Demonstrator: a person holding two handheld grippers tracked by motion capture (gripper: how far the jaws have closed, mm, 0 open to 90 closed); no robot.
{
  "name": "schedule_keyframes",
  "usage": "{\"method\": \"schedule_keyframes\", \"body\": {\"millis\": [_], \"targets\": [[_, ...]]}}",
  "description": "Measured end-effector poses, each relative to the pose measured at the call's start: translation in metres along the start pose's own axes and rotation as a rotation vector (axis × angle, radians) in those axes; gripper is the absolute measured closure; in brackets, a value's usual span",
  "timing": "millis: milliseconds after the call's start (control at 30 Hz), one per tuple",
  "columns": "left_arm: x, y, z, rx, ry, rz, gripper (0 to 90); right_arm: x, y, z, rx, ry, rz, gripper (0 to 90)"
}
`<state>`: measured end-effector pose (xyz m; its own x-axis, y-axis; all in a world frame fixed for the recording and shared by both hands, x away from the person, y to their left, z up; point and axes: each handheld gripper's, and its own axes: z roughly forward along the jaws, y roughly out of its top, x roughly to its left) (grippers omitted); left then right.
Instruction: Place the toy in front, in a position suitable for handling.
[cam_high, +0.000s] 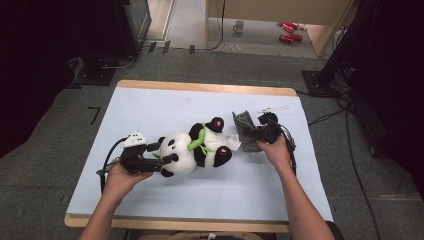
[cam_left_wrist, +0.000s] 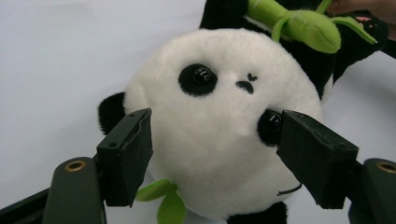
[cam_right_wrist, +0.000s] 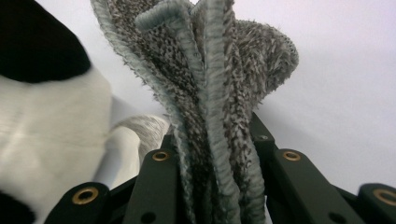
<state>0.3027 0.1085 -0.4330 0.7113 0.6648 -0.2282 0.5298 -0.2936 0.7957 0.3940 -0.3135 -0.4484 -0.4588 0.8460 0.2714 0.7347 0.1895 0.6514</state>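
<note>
Grey knitted cloth (cam_right_wrist: 205, 93), bunched into folds, pinched between the pressed-together jaws of the right claw (cam_high: 263, 134); it stands up just beside the feet of the plush panda (cam_high: 195, 147).

Panda: black and white, green bamboo sprig (cam_left_wrist: 303, 25) across its chest, lying on its back mid-surface, on the pale blue surface (cam_high: 150, 110), head toward the left claw (cam_high: 157, 152). Left claw: jaws spread to either side of the head, close against the fur, apparently not squeezing.

Risks, judged:
- With the head unclamped, the panda may slide or roll if the cloth is dragged over it.
- The cloth is gripped as a thick wad; a tug could pull folds free unevenly, or it may not open out when laid.

Writing: none legible. A small white tag (cam_high: 232, 141) near the panda's foot is too small to read.
</note>
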Motion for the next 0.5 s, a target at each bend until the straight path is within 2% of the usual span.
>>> {"method": "schedule_keyframes", "body": {"millis": [133,300,433,500], "targets": [[-0.002,-0.003,0.007,0.013,0.001,0.011,23.9,0.005,0.006,-0.012,-0.038,0.019,-0.008,72.0],[0.004,-0.006,0.007,0.007,-0.021,-0.038,22.3,0.006,0.011,-0.018,-0.044,0.049,0.006,71.9],[0.004,-0.011,0.008,0.019,-0.032,-0.040,21.7,0.011,0.015,-0.024,-0.049,0.058,-0.012,71.9],[0.004,-0.014,0.010,0.002,-0.039,-0.043,21.3,0.015,0.017,-0.028,-0.056,0.053,-0.027,71.9]]}}
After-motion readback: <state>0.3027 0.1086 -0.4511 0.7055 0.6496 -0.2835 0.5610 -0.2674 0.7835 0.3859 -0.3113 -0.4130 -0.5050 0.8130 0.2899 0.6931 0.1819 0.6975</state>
